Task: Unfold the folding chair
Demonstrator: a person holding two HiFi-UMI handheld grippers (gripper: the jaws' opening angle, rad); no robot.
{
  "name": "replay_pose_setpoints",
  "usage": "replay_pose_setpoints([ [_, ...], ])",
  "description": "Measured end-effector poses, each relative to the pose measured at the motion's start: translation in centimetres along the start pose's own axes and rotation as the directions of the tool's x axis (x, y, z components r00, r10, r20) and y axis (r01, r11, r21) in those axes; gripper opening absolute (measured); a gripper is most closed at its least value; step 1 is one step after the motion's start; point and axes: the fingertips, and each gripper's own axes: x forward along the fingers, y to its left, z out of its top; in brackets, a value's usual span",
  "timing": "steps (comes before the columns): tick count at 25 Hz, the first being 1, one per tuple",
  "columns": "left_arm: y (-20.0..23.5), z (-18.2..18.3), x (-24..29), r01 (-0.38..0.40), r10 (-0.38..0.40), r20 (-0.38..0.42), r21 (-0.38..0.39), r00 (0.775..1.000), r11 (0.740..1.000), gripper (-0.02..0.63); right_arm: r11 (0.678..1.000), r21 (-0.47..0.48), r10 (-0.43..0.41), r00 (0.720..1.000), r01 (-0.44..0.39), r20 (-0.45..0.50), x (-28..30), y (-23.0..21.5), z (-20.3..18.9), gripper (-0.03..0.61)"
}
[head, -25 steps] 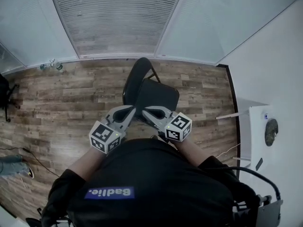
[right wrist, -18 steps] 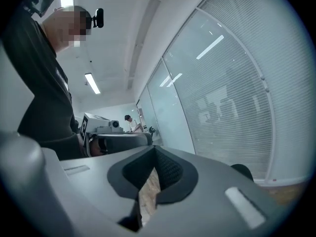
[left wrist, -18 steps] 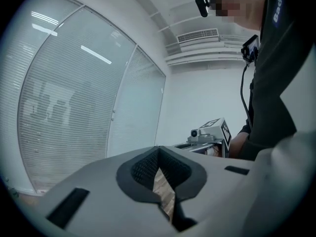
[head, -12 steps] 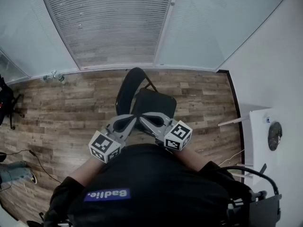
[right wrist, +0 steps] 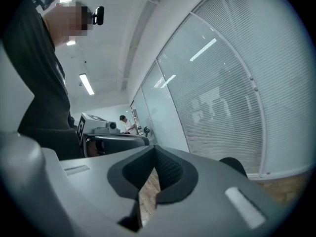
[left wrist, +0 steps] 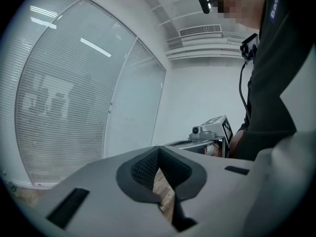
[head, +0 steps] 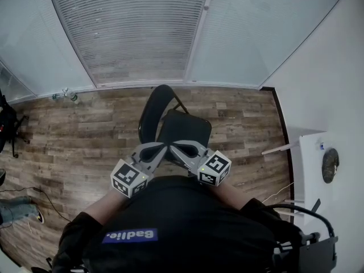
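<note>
Head view: left tongs (head: pixel 163 148) and right tongs (head: pixel 172 146), shut and empty, converge level before folding chair (head: pixel 183 131), slightly withdrawn since earlier.

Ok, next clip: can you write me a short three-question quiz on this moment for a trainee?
1. True or false: the left tongs and the right tongs are both shut, with nothing between them.
2. The black folding chair stands: A) on a white table, B) on the wooden plank floor, C) on the person's lap.
3. Fill in: the wall behind the chair is covered by white slatted ___.
Key: 1 true; 2 B; 3 blinds.
</note>
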Motion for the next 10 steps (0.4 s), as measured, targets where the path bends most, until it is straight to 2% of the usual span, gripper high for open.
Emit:
replay_pose_setpoints([
  [10,0.23,-0.5,-0.35,0.012,-0.012,-0.01,-0.016,1.0,1.0,0.005,1.0,0.021,-0.016,1.0,0.017,-0.014,0.28,0.05,-0.63,0.0],
])
